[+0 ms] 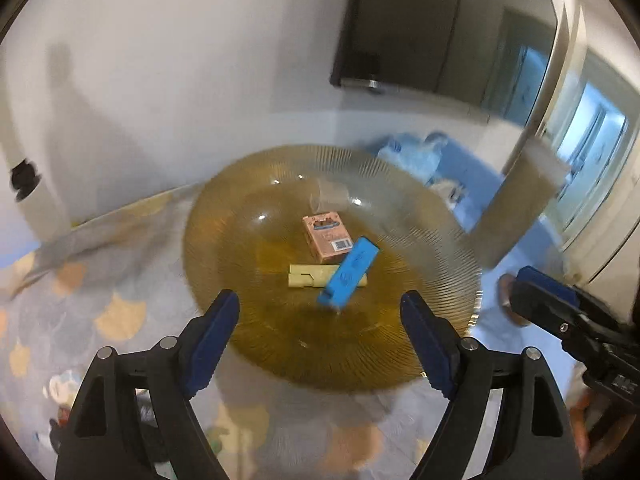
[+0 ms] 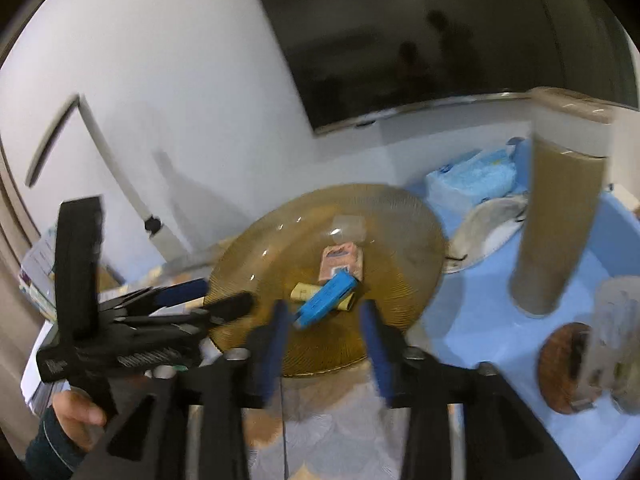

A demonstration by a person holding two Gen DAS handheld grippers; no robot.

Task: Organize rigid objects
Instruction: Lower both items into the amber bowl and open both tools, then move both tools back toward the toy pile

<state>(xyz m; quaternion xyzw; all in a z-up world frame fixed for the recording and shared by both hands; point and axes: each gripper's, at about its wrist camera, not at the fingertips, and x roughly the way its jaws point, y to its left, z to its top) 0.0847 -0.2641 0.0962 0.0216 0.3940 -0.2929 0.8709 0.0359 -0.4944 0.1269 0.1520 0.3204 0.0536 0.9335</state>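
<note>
Left wrist view: amber plate (image 1: 280, 344) holds blue box (image 1: 348, 272), pink box (image 1: 327, 240), cream piece (image 1: 304, 276); left gripper (image 1: 320, 308) and right gripper (image 2: 325, 316) hover wide open, empty.

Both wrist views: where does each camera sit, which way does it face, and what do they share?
Left wrist: on the left gripper, open, facing the amber plate; right gripper at right edge.
Right wrist: on the right gripper, open, facing the plate; left gripper and hand at left.
Shared: plate, blue box, pink box, brown tube.
</note>
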